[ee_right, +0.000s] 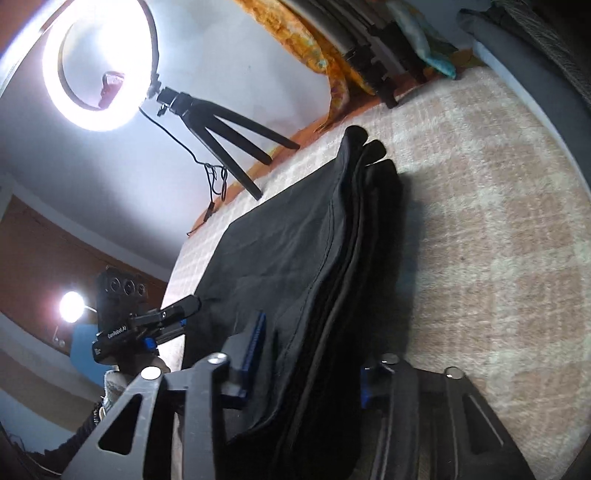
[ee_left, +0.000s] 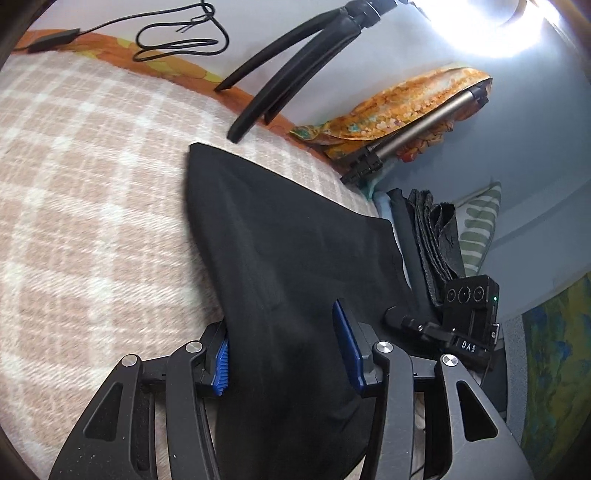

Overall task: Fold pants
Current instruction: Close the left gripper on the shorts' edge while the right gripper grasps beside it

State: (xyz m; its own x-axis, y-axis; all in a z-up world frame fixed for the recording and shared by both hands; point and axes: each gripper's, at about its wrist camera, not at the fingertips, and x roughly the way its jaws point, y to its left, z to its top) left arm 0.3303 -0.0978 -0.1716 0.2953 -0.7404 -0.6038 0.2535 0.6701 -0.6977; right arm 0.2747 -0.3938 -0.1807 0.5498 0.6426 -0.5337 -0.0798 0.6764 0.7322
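Black pants (ee_left: 280, 251) lie folded on a pink and white checked blanket (ee_left: 85, 192). My left gripper (ee_left: 284, 347) has its blue-padded jaws wide apart with the pants' near end lying between them. In the right wrist view the pants (ee_right: 295, 251) show as several stacked layers running away from me. My right gripper (ee_right: 306, 354) also stands open, with the layered edge of the pants between its jaws. The right gripper's body shows in the left wrist view (ee_left: 469, 317), and the left gripper's body in the right wrist view (ee_right: 122, 317).
A ring light (ee_right: 99, 62) on a black tripod (ee_right: 229, 136) stands at the bed's far edge, with a cable (ee_left: 177, 33) beside it. Folded dark clothes (ee_left: 424, 240), a patterned orange cloth (ee_left: 399, 99) and a second tripod (ee_left: 413, 136) lie along the wall.
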